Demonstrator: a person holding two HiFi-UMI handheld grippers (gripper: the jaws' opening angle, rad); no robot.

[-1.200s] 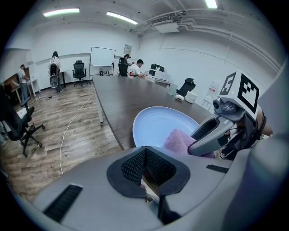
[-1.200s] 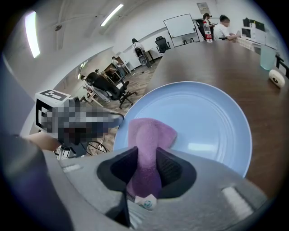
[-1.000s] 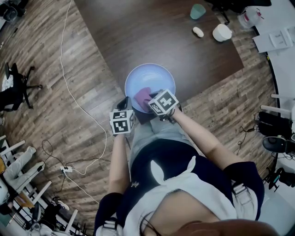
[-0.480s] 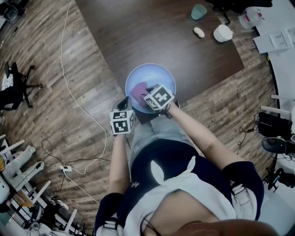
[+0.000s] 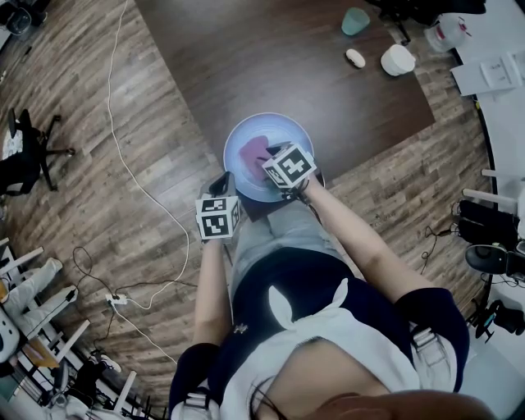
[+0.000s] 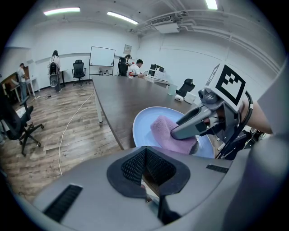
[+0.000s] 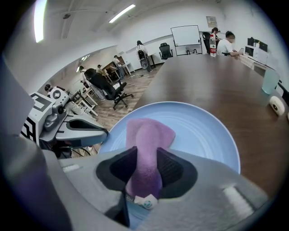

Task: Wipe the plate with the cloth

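Note:
A light blue plate (image 5: 283, 131) sits at the near corner of the dark table (image 5: 271, 57). A pink-purple cloth (image 5: 253, 150) lies on it. My right gripper (image 5: 266, 159) is shut on the cloth (image 7: 145, 135), which fills the gap between its pads and spreads onto the plate (image 7: 203, 131) ahead. Its jaws have just been opening a little, with the cloth still between them. My left gripper (image 5: 223, 181) hovers at the plate's left rim, by the table corner. In the left gripper view its jaws (image 6: 145, 153) meet, with nothing seen between them, short of the plate (image 6: 142, 126) and the cloth (image 6: 167, 133).
At the table's far right stand a teal cup (image 5: 353, 20), a small white object (image 5: 354, 57) and a white rounded thing (image 5: 397, 59). A white cable (image 5: 131, 164) runs over the wooden floor at the left, near an office chair (image 5: 29, 152). People stand and sit in the background.
My right gripper has slid the cloth away from me, further onto the plate. The left gripper has stayed where it was.

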